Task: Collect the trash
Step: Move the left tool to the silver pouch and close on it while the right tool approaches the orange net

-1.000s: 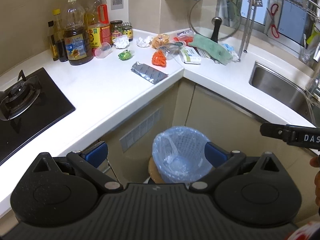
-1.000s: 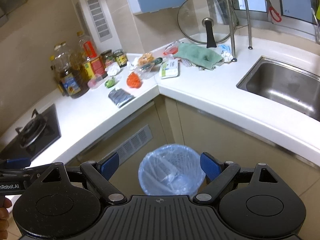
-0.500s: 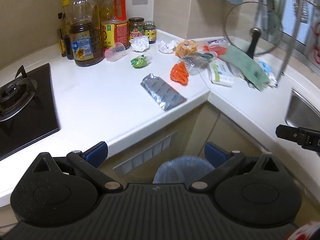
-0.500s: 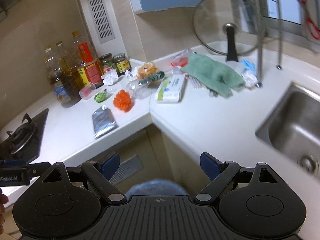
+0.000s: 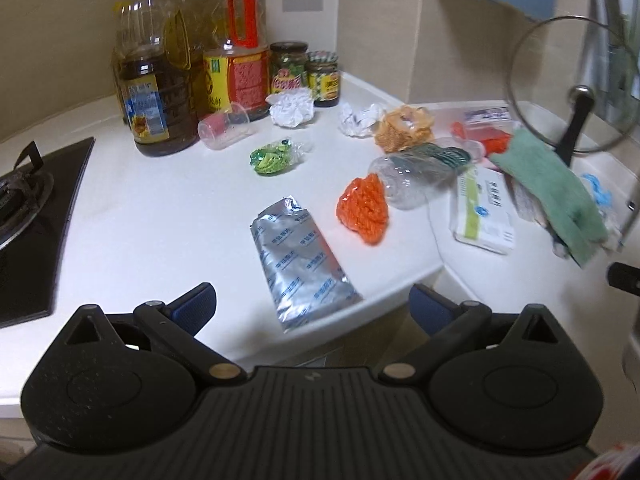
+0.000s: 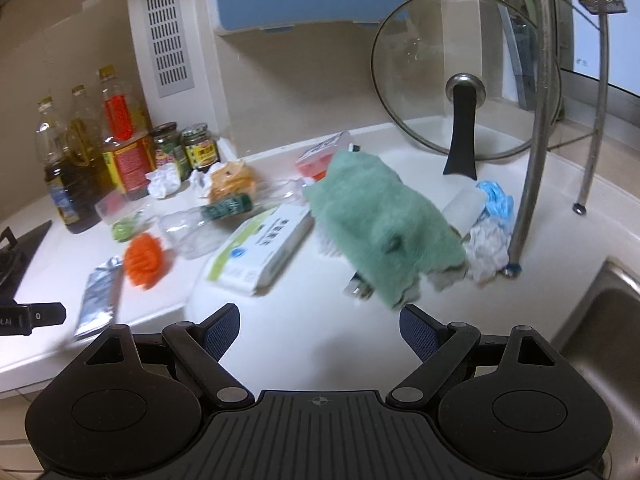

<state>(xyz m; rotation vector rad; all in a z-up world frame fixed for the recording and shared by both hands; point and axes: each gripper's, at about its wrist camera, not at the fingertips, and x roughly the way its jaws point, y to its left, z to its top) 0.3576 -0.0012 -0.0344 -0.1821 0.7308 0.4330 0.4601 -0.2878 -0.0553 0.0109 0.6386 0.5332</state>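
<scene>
- Both tools wide-jawed and empty: left gripper [image 5: 312,304] poised over the counter edge, right gripper [image 6: 320,330] low above bare worktop.
- Trash strewn across the corner of the white counter [image 5: 160,216]: silver foil pouch [image 5: 302,262] dead ahead of the left jaws at 12 o'clock, orange net ball [image 5: 364,210] at 1 o'clock, crushed clear bottle [image 5: 412,176] beyond it, green wrapper [image 5: 274,156] and crumpled paper [image 5: 292,110] farther back at 12.
- Risk, as a judgement: pouch lying flat and close to the rim, so easily nudged over the edge instead of pinched.
- Further risk: green cloth [image 6: 380,220] and white packet [image 6: 264,244] at 12 o'clock of the right tool perhaps not rubbish; wrong pick likely.
- Oil bottles [image 5: 160,92] and jars [image 5: 288,68] close behind the paper at 11 o'clock; overreach could topple them.
- Glossy, slippery surface; gas hob [image 5: 24,216] at 9 o'clock, sink [image 6: 608,320] at 3 o'clock, glass lid [image 6: 464,80] leaning on the wall.
- No bin in sight.
</scene>
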